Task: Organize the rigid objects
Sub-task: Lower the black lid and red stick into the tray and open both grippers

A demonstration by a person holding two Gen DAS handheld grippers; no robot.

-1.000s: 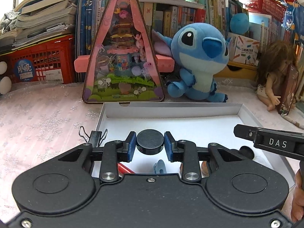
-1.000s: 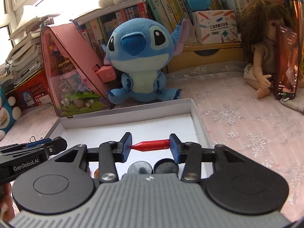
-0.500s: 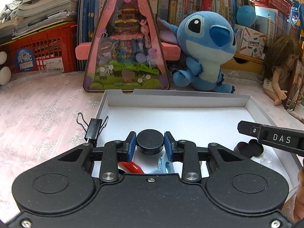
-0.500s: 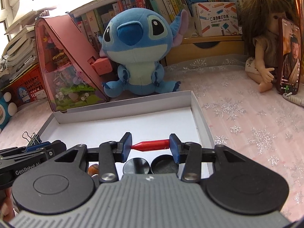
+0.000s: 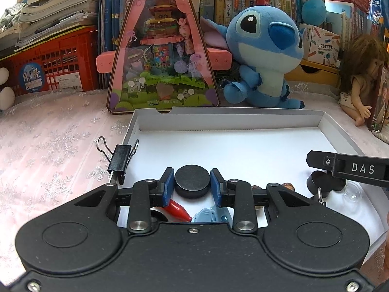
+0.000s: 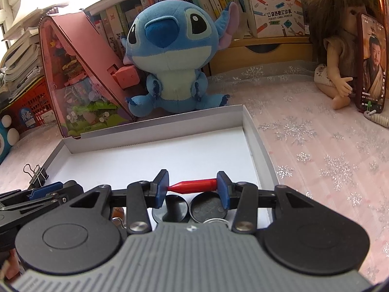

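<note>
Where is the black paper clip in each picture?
Left wrist view: the black binder clip sits left of middle, clipped on the white box's left wall.
Right wrist view: the same clip shows small at the far left, by the box's left edge.
Shared landmark: the blue plush toy behind the box.

Below the left claw (image 5: 192,185), its body hides most of a pale blue clip (image 5: 209,215) and a red piece's (image 5: 178,209) lower end. Under the right claw (image 6: 192,187), two dark round lids (image 6: 206,208) are partly covered, and a small brown thing (image 6: 118,212) left of them is too hidden to tell.
</note>
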